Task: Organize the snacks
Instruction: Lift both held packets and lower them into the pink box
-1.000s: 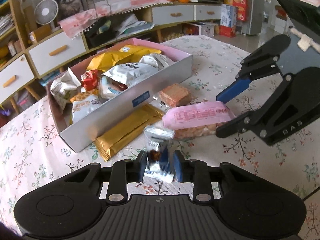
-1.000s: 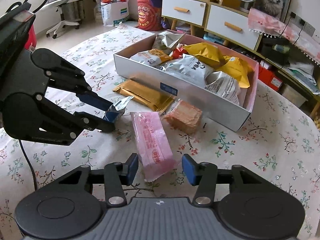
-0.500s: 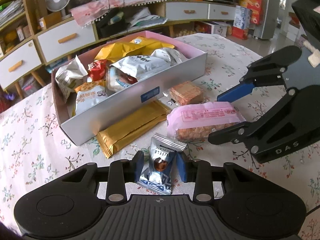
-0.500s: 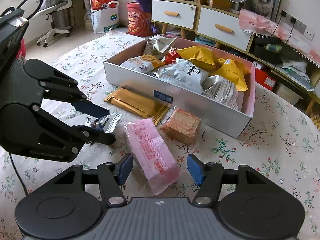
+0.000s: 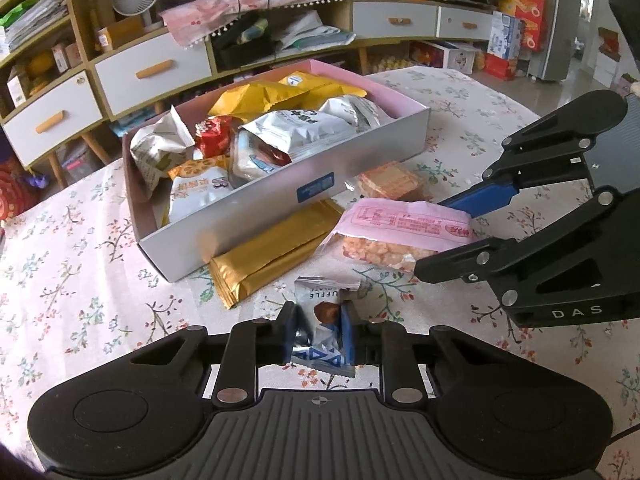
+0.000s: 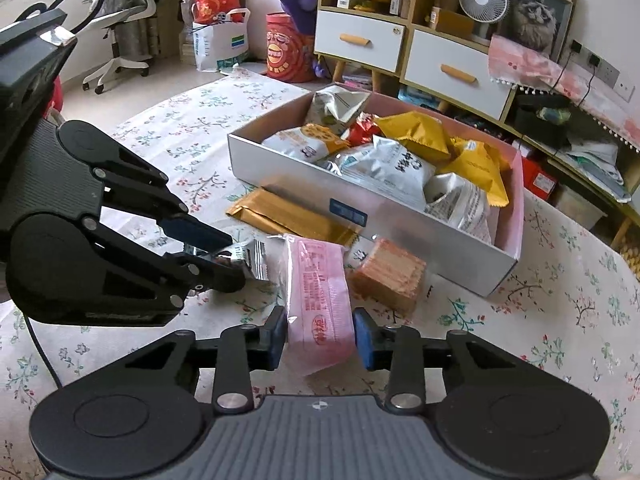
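Observation:
My left gripper [image 5: 318, 334] is shut on a small silver truffle packet [image 5: 324, 320], also seen in the right wrist view [image 6: 244, 262]. My right gripper [image 6: 320, 338] is closed around a pink snack pack [image 6: 320, 300], which also shows in the left wrist view [image 5: 404, 234], and holds it just above the table. The grey snack box [image 5: 280, 196] with a pink inner wall holds several bags; it also shows in the right wrist view [image 6: 372, 208]. A gold pack [image 5: 276, 248] and an orange wafer pack [image 5: 390, 180] lie in front of the box.
The floral tablecloth [image 5: 80, 280] covers the table. Cabinets with drawers [image 5: 152, 68] stand behind the box. An office chair [image 6: 120, 24] and bags stand on the floor at the far left in the right wrist view.
Both grippers have lifted and pulled back a little. The right gripper's jaws have closed in on the pink pack. The left gripper still holds the truffle packet.

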The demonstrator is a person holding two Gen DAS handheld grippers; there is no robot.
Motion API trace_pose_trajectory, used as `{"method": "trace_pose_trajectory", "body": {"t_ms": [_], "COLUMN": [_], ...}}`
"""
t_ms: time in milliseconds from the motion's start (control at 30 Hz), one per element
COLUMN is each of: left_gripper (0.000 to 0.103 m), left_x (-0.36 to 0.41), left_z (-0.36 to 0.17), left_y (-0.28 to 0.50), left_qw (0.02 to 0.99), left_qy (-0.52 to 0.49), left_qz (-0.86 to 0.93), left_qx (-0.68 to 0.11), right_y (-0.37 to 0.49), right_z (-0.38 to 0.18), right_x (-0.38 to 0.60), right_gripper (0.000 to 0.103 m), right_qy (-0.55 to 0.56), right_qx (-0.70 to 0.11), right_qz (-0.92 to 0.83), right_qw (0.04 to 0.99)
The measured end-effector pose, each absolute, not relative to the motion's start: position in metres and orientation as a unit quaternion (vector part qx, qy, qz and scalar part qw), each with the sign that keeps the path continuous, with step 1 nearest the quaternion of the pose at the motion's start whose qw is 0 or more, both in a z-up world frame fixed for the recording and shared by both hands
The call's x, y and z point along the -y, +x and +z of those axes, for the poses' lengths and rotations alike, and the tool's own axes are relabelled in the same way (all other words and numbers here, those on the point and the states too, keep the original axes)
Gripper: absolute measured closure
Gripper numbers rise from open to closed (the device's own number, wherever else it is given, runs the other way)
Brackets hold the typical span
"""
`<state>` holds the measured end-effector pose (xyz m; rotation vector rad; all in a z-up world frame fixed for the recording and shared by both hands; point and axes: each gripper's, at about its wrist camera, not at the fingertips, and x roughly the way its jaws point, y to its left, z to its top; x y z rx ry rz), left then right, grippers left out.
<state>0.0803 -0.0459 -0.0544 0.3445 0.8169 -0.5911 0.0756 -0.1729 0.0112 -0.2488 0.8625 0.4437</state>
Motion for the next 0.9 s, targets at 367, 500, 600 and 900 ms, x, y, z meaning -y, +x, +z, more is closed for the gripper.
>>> {"method": "trace_pose_trajectory", "body": {"t_ms": [367,500,600,900], "left_gripper": [0.083,0.083,0.083,0.083], "left_x": [0.038,0.034,0.031,0.025], "left_z": [-0.037,-0.030,-0.024,-0.004], "left_y": [0.080,0.081,0.083,0.095], "left_qw": [0.874,0.879,0.884,0.899], "left_qy": [0.154,0.149,0.144,0.103], "left_qz": [-0.268,-0.263,-0.256,-0.235], "left_qx": [-0.375,-0.368,-0.363,-0.356], "right_y": [0.072,0.071,0.072,0.082], "right_z": [0.031,0.038,0.042,0.058], "right_x": [0.170,0.169,0.169,0.174], "right_gripper": [0.091,0.091,0.091,0.091], "right_qy": [-0.120,-0.121,-0.119,-0.104], "right_qx": [-0.390,-0.383,-0.380,-0.372], "right_qz": [0.212,0.205,0.198,0.162], "right_qw": [0.888,0.892,0.896,0.908]}}
